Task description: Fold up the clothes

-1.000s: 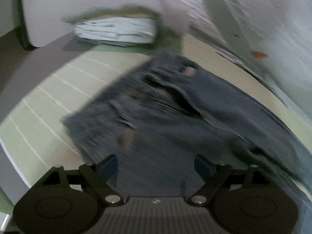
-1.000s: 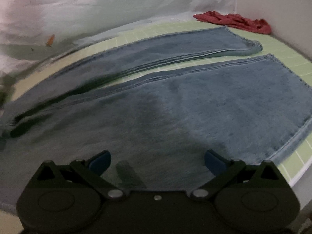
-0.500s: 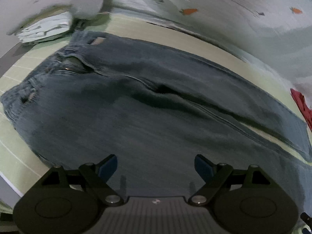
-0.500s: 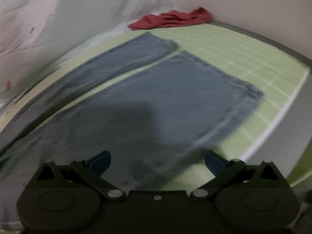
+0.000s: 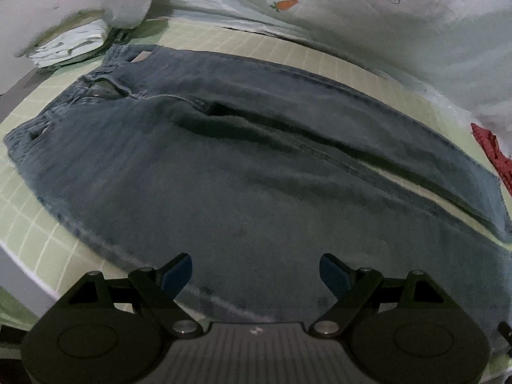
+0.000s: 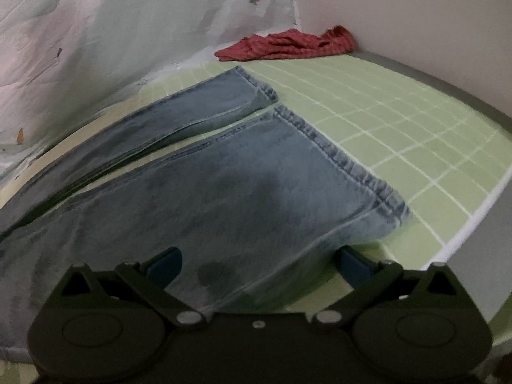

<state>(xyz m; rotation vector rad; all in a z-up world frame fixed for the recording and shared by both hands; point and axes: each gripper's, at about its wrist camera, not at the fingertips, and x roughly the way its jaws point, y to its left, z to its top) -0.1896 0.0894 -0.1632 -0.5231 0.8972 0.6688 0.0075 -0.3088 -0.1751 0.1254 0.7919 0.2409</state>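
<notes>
Both wrist views angle down close over the jeans (image 5: 256,166), left toward the waistband, right toward the hems (image 6: 336,150).

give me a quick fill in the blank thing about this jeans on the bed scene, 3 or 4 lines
1. The jeans lie spread flat on a sheet that is light ____ with white grid lines.
2. The crumpled cloth in the far corner is ____.
3. The hanging fabric behind the bed is printed with small orange ____.
4. Both the left gripper and the right gripper have their jaws ____, holding nothing.

Missing words: green; red; carrots; open
</notes>
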